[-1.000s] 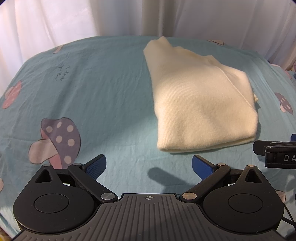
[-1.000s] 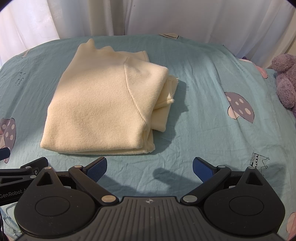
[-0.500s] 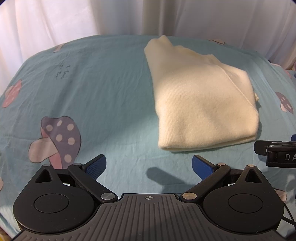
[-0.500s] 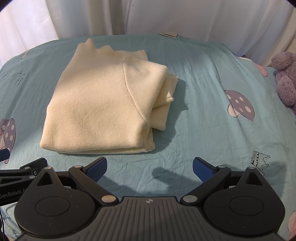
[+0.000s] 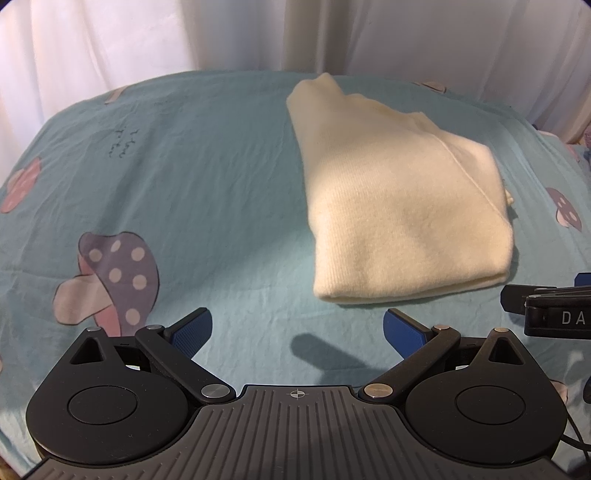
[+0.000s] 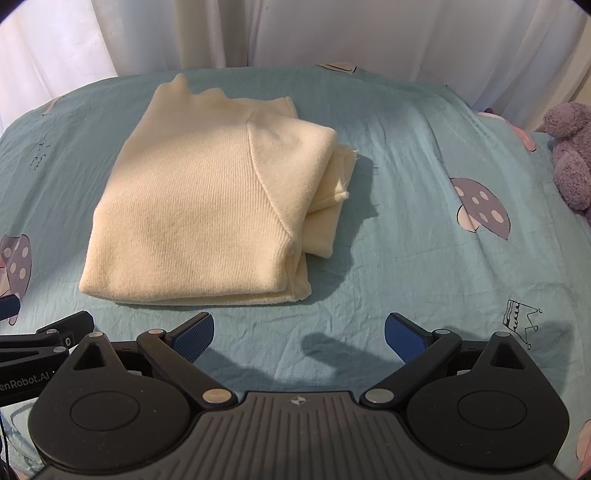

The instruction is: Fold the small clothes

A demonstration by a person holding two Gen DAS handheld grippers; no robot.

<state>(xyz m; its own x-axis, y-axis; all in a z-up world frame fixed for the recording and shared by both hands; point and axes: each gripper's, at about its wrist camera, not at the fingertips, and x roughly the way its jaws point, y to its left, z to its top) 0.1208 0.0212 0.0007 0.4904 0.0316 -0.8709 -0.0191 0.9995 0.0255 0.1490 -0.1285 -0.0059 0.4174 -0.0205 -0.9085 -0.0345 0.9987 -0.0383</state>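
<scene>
A cream knit sweater (image 5: 399, 206) lies folded into a compact rectangle on the teal bedsheet (image 5: 207, 177). In the right wrist view the sweater (image 6: 207, 206) shows stacked layers at its right edge. My left gripper (image 5: 298, 328) is open and empty, just short of the sweater's near left corner. My right gripper (image 6: 299, 330) is open and empty, just short of the sweater's near right corner. Each gripper's side shows at the edge of the other's view.
The sheet has mushroom prints (image 5: 107, 273) and a small crown drawing (image 6: 519, 319). A purple plush toy (image 6: 570, 155) sits at the right edge of the bed. White curtains (image 6: 295, 33) hang behind the bed.
Both grippers have drawn back very slightly from the sweater. The sweater has not moved and both grippers stay open.
</scene>
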